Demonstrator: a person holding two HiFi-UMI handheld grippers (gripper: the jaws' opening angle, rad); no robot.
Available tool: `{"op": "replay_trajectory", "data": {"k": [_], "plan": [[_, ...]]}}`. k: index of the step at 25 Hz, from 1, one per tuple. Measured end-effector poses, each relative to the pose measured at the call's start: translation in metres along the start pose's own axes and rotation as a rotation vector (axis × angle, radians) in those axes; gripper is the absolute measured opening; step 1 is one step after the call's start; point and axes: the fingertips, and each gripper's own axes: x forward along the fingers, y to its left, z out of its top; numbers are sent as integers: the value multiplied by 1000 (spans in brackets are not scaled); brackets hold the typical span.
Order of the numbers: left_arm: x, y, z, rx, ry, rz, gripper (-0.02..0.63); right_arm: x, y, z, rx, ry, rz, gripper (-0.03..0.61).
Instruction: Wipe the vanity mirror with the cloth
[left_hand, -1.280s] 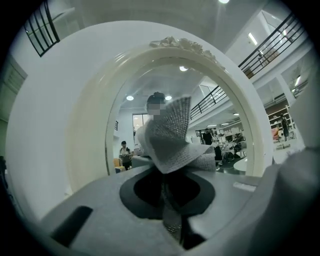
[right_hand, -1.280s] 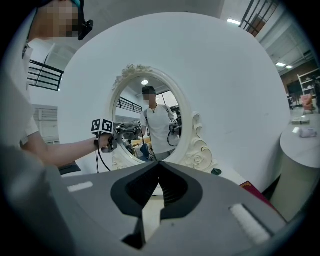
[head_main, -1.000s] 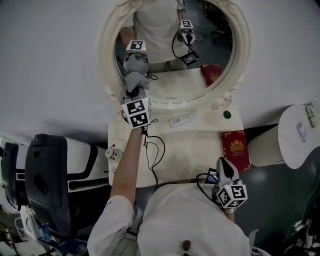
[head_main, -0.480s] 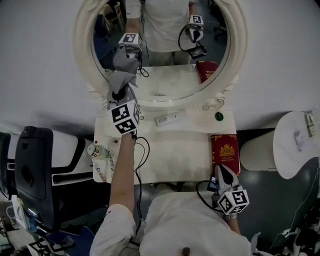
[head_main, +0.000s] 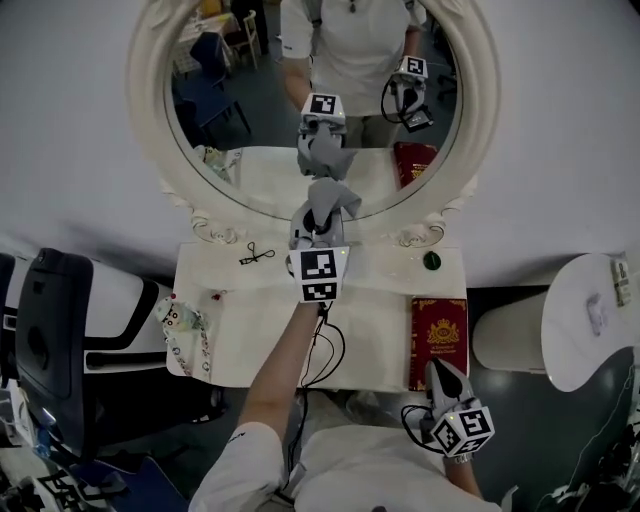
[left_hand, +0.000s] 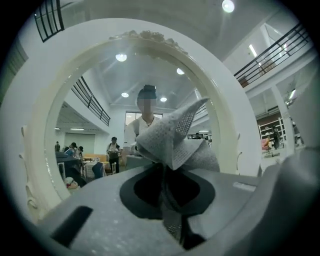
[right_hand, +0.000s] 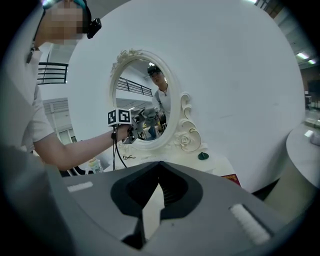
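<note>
Honestly, from the head view you can't tell if the cloth (head_main: 328, 198) actually touches the glass of the vanity mirror (head_main: 250, 120). It's bunched up right at the lower rim, meeting its own reflection. The left gripper (left_hand: 167, 192) view sorts out the grip: jaws nearly together, pinching the cloth, which blocks the middle of the mirror. The right gripper (right_hand: 159, 170) hangs close to the person, off the near right corner of the vanity table (head_main: 250, 330), by a red book (head_main: 438, 338). Only its own view shows its jaws: tips together, nothing in them.
</note>
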Motion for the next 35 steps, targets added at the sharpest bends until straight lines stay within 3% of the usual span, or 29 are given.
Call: {"op": "replay_trajectory", "data": {"k": [12, 19, 24, 35], "plan": [[66, -149, 35, -40, -84, -229, 28, -66, -59, 12, -12, -77, -214, 8], [68, -157, 36, -47, -106, -210, 25, -82, -69, 7, 3, -91, -273, 8], [60, -131, 28, -40, -78, -184, 25, -63, -50, 6, -12, -77, -233, 8], [15, 10, 1, -23, -29, 19, 25, -19, 2, 1, -57, -30, -119, 8]]}}
